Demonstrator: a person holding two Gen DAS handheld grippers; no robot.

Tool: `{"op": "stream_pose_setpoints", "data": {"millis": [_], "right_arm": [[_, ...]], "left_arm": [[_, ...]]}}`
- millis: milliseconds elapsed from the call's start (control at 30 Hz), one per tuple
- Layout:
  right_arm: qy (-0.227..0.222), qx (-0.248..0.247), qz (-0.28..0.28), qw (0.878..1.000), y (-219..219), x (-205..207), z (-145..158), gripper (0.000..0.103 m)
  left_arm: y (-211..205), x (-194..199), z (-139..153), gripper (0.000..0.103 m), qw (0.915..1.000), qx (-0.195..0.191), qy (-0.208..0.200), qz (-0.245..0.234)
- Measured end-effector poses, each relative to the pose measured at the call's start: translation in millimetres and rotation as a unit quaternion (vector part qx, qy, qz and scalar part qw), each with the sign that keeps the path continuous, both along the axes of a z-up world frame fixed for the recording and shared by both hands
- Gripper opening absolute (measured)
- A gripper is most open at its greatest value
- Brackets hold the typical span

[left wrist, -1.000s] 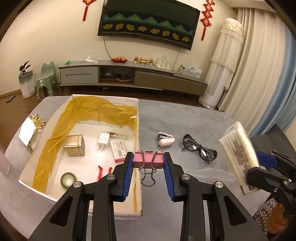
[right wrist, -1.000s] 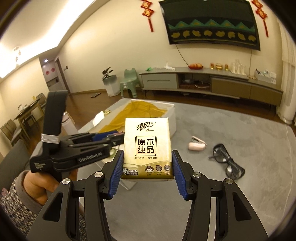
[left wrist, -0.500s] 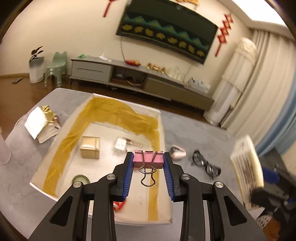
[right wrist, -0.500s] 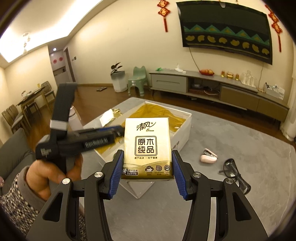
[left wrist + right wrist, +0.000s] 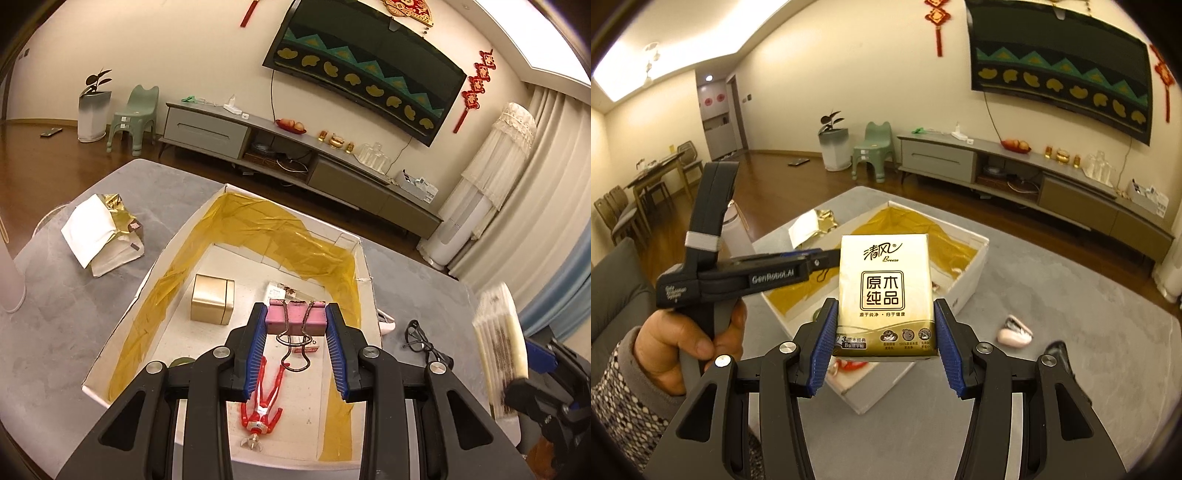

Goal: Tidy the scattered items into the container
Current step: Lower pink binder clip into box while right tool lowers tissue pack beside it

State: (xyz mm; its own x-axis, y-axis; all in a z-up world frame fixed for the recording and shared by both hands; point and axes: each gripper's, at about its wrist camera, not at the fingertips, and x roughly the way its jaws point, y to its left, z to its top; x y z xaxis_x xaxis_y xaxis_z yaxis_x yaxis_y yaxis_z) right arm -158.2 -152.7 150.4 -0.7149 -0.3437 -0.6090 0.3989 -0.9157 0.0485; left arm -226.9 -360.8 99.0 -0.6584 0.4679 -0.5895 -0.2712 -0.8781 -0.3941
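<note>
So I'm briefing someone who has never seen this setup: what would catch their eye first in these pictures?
Probably the two loaded grippers: the left gripper holds a pink binder clip above the white box, and the right gripper holds a gold tissue pack upright, close to the camera. Next, the box's yellow lining and the red toy figure lying inside.

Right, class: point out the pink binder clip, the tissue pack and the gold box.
pink binder clip (image 5: 296, 318), left wrist view, on its pink body between the fingers.
tissue pack (image 5: 883, 291), right wrist view, on its printed front.
gold box (image 5: 212, 305), left wrist view, on its front face.
</note>
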Motion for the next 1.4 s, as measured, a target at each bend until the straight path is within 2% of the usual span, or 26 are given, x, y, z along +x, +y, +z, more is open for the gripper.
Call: {"op": "stream_pose_setpoints", "data": {"millis": [267,900,1133,1400], "right_arm": [[-0.022,0.009,0.023,0.999,-11.4,-47.0,3.6,0.054],[-0.078,0.033,0.062,0.994,-44.2,-138.7,-13.1,0.054],[-0.097,0.051,0.072,0.991,-55.3,-166.0,-25.5,0.054],[-0.108,0.073,0.075,0.989,-66.1,-196.7,-41.5,0.054]], "left_arm": [[-11.8,-13.8,4.1,0.033,0.9996,0.015,-0.005,0.023],[16.6,-32.4,-14.1,0.033,0.9989,-0.02,-0.042,0.001],[15.0,-41.0,-22.3,0.033,0.9975,0.009,-0.07,0.007],[16.0,-47.3,-26.3,0.033,0.9963,0.013,-0.083,0.018]]}}
